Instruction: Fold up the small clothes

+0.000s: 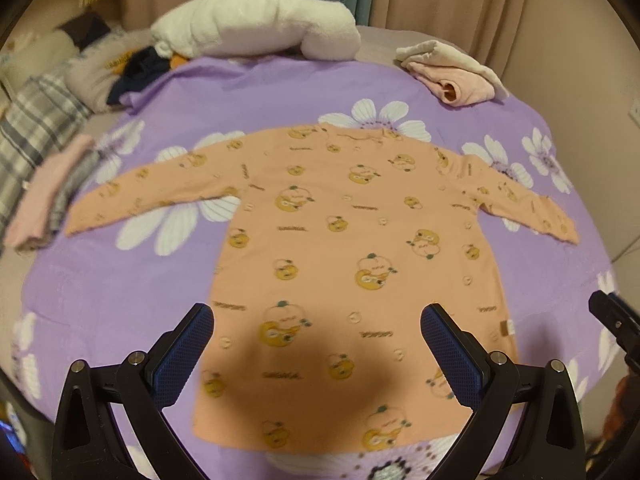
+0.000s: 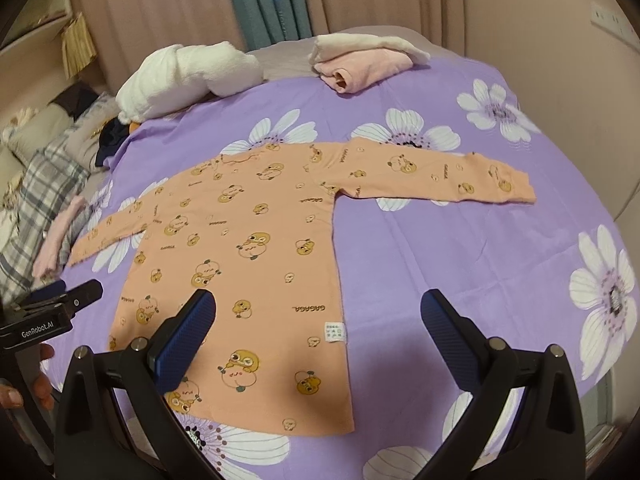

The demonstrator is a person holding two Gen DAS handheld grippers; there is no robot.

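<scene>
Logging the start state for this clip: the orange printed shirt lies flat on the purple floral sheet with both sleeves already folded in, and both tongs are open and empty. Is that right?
Not quite. The sleeves are not folded in: both lie spread out to the sides of the orange printed shirt, as the left wrist view shows. The rest holds: it lies flat on the purple floral sheet, and the left tongs and right tongs are open and empty.

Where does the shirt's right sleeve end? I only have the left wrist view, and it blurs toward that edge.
Observer: In the right wrist view the orange shirt has that sleeve lying flat and straight, its cuff on the purple floral sheet.
Operator: Is any label readable?
Observer: Yes, a small white tag sits at the side seam near the hem.
Operator: Is the left hand-held gripper marked?
Observer: Its body reads GenRobot.AI; the left hand-held gripper is open over the hem.
</scene>
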